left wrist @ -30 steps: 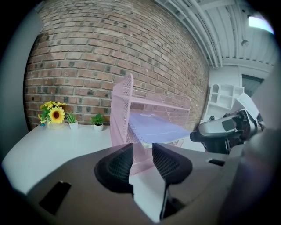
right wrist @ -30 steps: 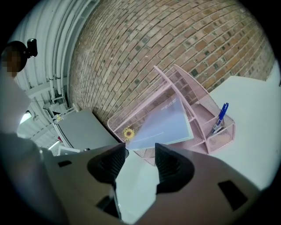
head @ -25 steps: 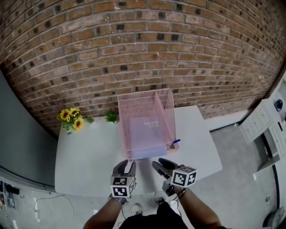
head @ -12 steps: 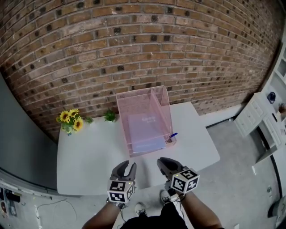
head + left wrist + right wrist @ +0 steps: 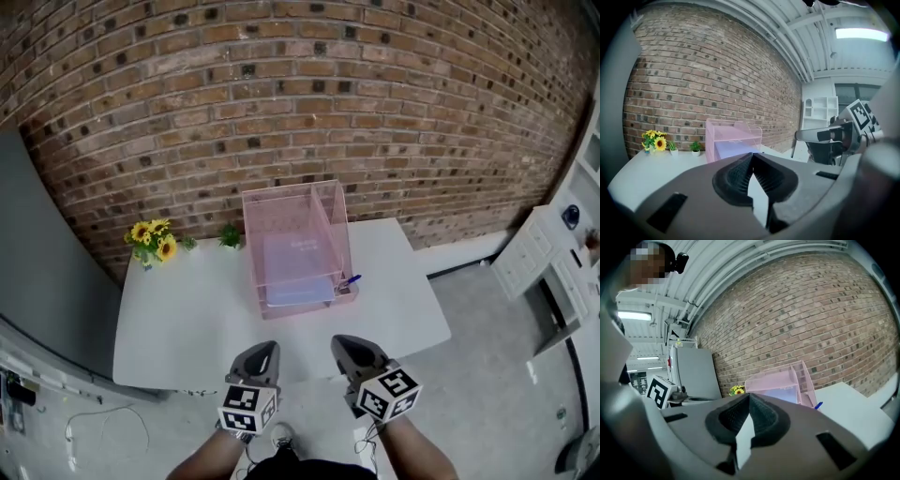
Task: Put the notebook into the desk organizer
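Left gripper (image 5: 265, 350): jaws have just been closing and now meet at the tips; ribbed pads together in the left gripper view; nothing between them; held level, near the table's front edge.
Right gripper (image 5: 348, 345): jaws have likewise just been closing; pads together in the right gripper view; nothing held; just beside the left gripper, with a gap between the two.
Notebook (image 5: 298, 269): lavender; lies flat inside the desk organizer's wide left compartment; its near edge is at the open front; which shelf it rests on I cannot tell; no gripper touches it.
Desk organizer (image 5: 290, 201): pink, see-through walls; stands upright on the table, close to the brick wall; open front faces the person; a narrow compartment runs down its right side.
Pen (image 5: 350, 279): blue; at the organizer's front right corner; whether it is inside the narrow compartment or just outside I cannot tell.
Table (image 5: 187, 319): white top; both grippers are well apart from the organizer.
Sunflowers (image 5: 151, 240): small yellow bunch at the far left of the table, against the wall.
Green plant (image 5: 230, 237): small; between the sunflowers and the organizer, just beside the organizer's left wall.
Brick wall (image 5: 281, 94): red-brown; behind the table.
Cabinet (image 5: 551, 253): white, on the floor to the right, apart from the table.
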The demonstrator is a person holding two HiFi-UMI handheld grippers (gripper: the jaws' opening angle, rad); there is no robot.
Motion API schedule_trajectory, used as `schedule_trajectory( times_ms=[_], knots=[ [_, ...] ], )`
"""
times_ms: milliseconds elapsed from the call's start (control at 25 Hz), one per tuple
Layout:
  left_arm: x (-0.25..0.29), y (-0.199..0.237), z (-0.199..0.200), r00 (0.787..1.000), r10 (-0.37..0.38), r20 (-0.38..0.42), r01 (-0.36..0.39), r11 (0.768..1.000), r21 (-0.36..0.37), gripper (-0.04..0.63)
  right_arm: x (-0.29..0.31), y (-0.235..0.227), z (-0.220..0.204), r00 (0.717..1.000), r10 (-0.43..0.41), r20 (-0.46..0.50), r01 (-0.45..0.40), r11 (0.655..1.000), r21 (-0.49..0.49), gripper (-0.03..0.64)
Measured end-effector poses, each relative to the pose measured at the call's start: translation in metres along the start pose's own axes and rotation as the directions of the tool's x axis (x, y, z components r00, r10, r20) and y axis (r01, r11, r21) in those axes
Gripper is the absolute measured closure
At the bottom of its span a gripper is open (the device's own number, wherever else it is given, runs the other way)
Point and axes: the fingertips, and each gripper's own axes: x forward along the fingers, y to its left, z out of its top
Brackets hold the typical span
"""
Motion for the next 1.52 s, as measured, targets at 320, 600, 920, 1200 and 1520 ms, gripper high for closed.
schedule_trajectory(
  times_ms=[320,600,920,1200,1520],
  knots=[
    [-0.043,-0.119,0.007,0.998,0.039,0.044,-0.041,0.998,0.037,0.591,-0.101,0.0,0.007,0.995,0.095,0.02,-0.093,0.994,-0.065,0.614],
    [-0.096,-0.204,-0.002,0.991,0.12,0.053,-0.123,0.991,0.052,0.59,-0.178,0.0,-0.006,0.985,0.171,0.004,-0.17,0.984,-0.045,0.614],
    [-0.137,-0.231,-0.016,0.983,0.18,0.024,-0.18,0.983,0.016,0.589,-0.202,0.026,-0.019,0.969,0.246,-0.006,-0.247,0.969,-0.023,0.614],
    [-0.169,-0.23,-0.028,0.983,0.181,0.026,-0.18,0.983,-0.042,0.59,-0.211,0.058,-0.027,0.964,0.267,-0.009,-0.268,0.963,-0.027,0.614],
    [-0.196,-0.226,-0.029,0.988,0.146,0.059,-0.143,0.988,-0.055,0.589,-0.219,0.086,-0.034,0.97,0.242,-0.015,-0.242,0.97,-0.029,0.614]
  ],
)
